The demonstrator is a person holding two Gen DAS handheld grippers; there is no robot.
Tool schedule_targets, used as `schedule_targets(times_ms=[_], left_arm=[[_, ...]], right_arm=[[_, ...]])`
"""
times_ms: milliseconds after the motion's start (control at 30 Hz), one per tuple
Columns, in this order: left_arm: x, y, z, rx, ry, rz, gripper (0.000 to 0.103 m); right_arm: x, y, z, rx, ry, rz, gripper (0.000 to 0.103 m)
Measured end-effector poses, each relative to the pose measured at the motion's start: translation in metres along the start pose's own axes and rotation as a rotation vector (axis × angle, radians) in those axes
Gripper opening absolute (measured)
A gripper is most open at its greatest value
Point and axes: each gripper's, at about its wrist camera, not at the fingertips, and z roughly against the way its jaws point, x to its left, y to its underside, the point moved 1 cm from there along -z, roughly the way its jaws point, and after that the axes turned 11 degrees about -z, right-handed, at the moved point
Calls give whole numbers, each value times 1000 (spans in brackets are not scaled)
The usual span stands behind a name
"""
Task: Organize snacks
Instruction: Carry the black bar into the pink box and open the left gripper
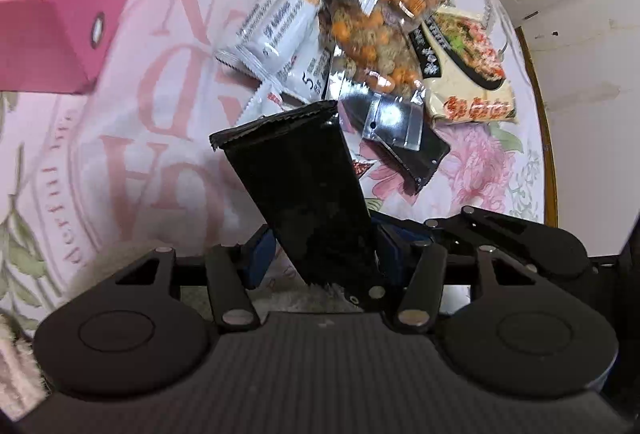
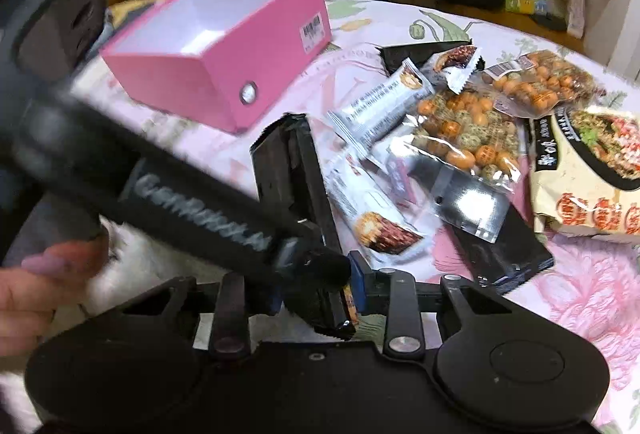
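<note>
Snacks mostly sit loose on the worktop [image 2: 460,18]. From the left, we see the pink box [image 2: 224,62] empty, nothing sorted yet. Our left tool [image 1: 320,258], partly closed, grips a black packet [image 1: 300,186] — our right tool [image 2: 316,294], nearly shut, pinches its near end too. Rightward, white bars [image 2: 376,114], nut bags [image 2: 464,138] and a noodle pack [image 2: 592,170] await.
</note>
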Motion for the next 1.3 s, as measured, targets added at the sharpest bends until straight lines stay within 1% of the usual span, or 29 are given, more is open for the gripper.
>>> schedule_targets(times_ms=[100, 300, 467, 500, 633, 767, 867, 933, 1067, 1167, 1300], left_arm=[[1, -2, 16, -7, -15, -11, 53], [12, -6, 52, -34, -67, -22, 53], [34, -18, 88, -73, -112, -10, 53], [39, -21, 96, -81, -120, -9, 53], [63, -45, 127, -107, -162, 3, 53], [92, -80, 144, -131, -205, 1, 53], [112, -107, 143, -125, -266, -47, 53], [130, -122, 135, -119, -283, -66, 53], [170, -142, 118, -122, -269, -37, 52], [191, -148, 101, -139, -240, -11, 52], [211, -147, 88, -166, -182, 31, 51]], right_arm=[[8, -1, 6, -3, -32, -6, 37], [35, -17, 10, -9, -69, 8, 37], [65, -52, -2, -25, -112, 40, 37], [72, -58, 1, -29, -122, 37, 37], [97, -87, -4, -54, -150, 28, 37], [108, -127, -33, -86, -168, -9, 38], [113, -155, -65, -68, -188, -45, 38], [118, -169, -86, -67, -163, -59, 38], [125, -190, -125, -51, -105, -87, 38], [137, -198, -149, -43, -22, -40, 38], [146, -203, -162, -38, 61, 22, 39]])
